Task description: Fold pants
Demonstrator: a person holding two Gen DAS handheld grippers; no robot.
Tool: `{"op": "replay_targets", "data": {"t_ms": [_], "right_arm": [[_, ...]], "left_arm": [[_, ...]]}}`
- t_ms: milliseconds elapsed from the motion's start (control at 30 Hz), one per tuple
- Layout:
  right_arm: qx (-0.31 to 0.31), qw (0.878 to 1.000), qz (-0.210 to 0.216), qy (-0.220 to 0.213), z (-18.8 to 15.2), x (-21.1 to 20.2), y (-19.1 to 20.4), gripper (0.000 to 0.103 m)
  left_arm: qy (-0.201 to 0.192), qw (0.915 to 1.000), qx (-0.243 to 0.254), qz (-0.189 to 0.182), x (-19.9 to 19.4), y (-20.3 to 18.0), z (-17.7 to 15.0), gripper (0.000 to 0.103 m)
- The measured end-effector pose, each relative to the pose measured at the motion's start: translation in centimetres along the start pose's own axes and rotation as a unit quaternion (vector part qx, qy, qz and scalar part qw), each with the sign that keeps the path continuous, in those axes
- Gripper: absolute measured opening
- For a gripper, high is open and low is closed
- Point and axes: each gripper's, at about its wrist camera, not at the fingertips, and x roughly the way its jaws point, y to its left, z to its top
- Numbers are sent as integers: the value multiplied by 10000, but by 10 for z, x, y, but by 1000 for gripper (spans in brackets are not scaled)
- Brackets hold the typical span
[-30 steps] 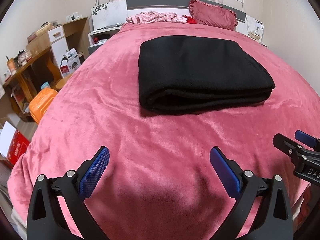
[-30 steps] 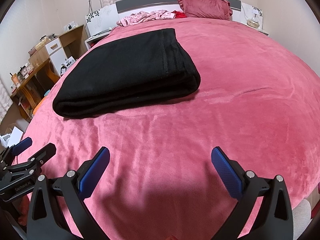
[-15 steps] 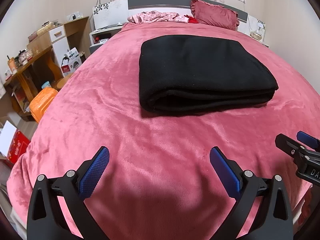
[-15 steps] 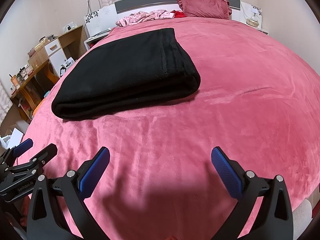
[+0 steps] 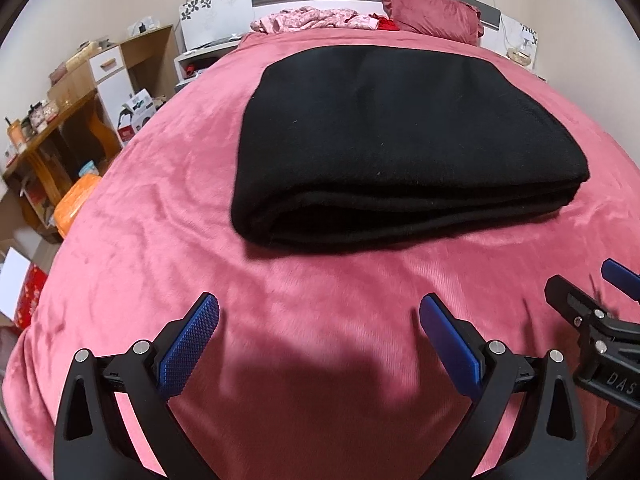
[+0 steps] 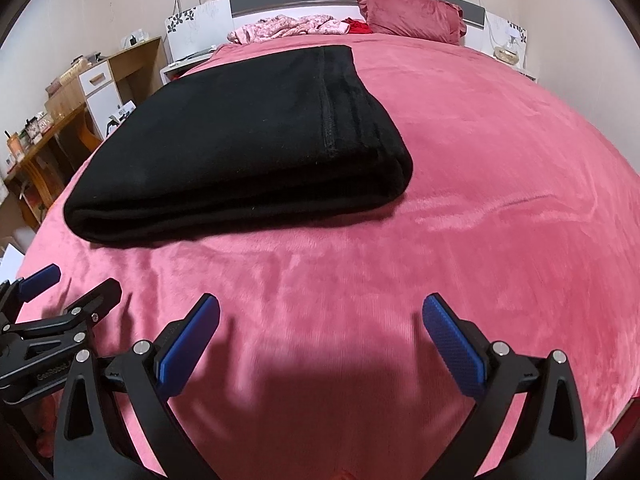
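Observation:
The black pants lie folded into a thick flat rectangle on the pink bedspread. In the right wrist view the pants sit left of centre, with a seam near their right edge. My left gripper is open and empty, a short way in front of the fold's near edge. My right gripper is open and empty, also in front of the pants. The right gripper shows at the right edge of the left wrist view, and the left gripper at the left edge of the right wrist view.
A dark pink pillow and crumpled pink clothes lie at the headboard. A wooden desk with clutter and an orange stool stand left of the bed. A nightstand stands at the far right.
Both grippers have moved forward toward the folded pants, which now look larger and nearer. Both stay open and empty. The pants have not moved.

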Motion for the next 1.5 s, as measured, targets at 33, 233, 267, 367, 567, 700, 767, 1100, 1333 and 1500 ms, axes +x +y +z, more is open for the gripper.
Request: {"op": "replay_targets", "data": {"t_ms": [33, 233, 267, 367, 567, 700, 767, 1100, 1333, 1500], "right_arm": [[0, 10000, 6, 7, 1, 3, 0, 101], [5, 10000, -32, 74, 4, 18, -1, 101], [30, 9999, -19, 105, 4, 20, -2, 101], [59, 9999, -12, 125, 5, 20, -4, 101], [266, 9993, 185, -199, 18, -11, -12, 101], [450, 9981, 264, -320, 30, -29, -15, 101], [430, 9984, 242, -284, 35, -29, -14, 101], [756, 9948, 590, -350, 84, -6, -27, 101], [423, 9975, 406, -385, 90, -12, -8, 101], [458, 9977, 438, -236, 65, -18, -1, 101]], "left_arm": [[5, 10000, 27, 13, 3, -1, 1, 100], [249, 9997, -47, -47, 27, 1, -1, 100], [207, 9997, -94, -86, 26, 2, -2, 100], [91, 9999, -71, 0, 20, 2, -4, 100], [-585, 9983, 33, -15, -20, -2, 3, 100], [-811, 9965, -78, -206, -41, 2, 13, 100], [-833, 9962, -159, -211, -44, 4, 18, 100], [-865, 9958, -209, 232, -44, 30, 31, 99], [-652, 9973, -196, 280, -37, 36, 20, 99], [-661, 9973, -117, 304, -36, 27, 3, 100]]}}
